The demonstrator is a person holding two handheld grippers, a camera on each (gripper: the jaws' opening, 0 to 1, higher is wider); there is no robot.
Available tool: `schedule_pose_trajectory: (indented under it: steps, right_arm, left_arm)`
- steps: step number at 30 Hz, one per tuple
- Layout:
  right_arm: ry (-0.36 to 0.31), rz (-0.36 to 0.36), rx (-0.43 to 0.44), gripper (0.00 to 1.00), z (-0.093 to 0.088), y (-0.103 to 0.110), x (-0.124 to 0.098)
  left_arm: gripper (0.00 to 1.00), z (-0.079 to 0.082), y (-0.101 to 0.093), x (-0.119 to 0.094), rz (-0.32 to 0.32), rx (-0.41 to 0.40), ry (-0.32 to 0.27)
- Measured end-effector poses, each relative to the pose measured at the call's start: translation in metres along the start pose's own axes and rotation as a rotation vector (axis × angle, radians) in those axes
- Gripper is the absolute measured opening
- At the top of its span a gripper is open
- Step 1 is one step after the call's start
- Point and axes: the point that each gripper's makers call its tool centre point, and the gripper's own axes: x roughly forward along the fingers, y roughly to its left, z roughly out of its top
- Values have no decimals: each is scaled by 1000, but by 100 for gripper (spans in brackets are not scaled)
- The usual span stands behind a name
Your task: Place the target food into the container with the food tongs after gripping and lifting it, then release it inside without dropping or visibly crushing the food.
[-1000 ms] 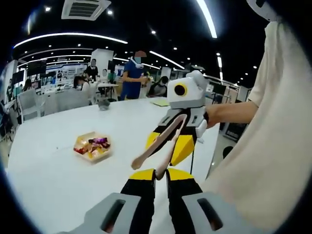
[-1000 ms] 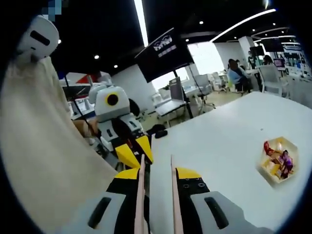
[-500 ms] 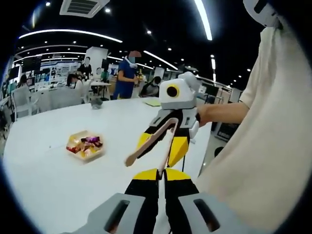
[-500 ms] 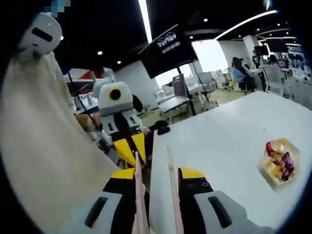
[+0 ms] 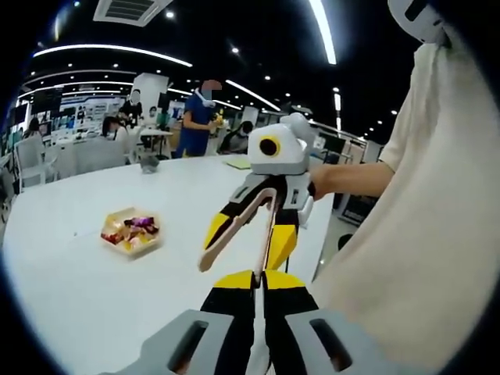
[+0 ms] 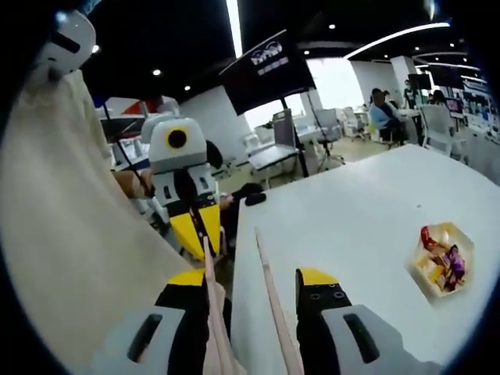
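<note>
Food tongs (image 6: pixel 234 301) rise between the jaws of the right gripper (image 6: pixel 258 285), which pinch the pale arms near their base; the tips stand apart, holding nothing. In the left gripper view the same tongs (image 5: pixel 238 226) slant down and leftward from the right gripper (image 5: pixel 269 199), raised well above the white worktop (image 5: pixel 94 273). The left gripper (image 5: pixel 258 277) sits just below them with its jaws pressed together, empty.

Well away from the tongs, out on the worktop (image 6: pixel 344 226), lies a shallow yellow container (image 5: pixel 129 233) of wrapped sweets in red, purple and yellow, also seen at the right of the right gripper view (image 6: pixel 441 258).

My judgement: this is the carry-in stage, tongs in hand but no food gripped yet. Next, the right gripper should travel toward that tray, lower the spread tips around one piece, and close gently enough not to crush it.
</note>
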Motion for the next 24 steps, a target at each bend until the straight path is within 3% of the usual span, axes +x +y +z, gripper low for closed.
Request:
schedule_pose_trajectory:
  steps: [13, 24]
  right_arm:
    - [15, -26, -7, 63, -3, 0, -1]
    - [15, -42, 3, 67, -5, -1, -6]
  left_arm:
    - [0, 2, -5, -1, -21, 12, -1]
    - [0, 2, -7, -3, -25, 13, -2]
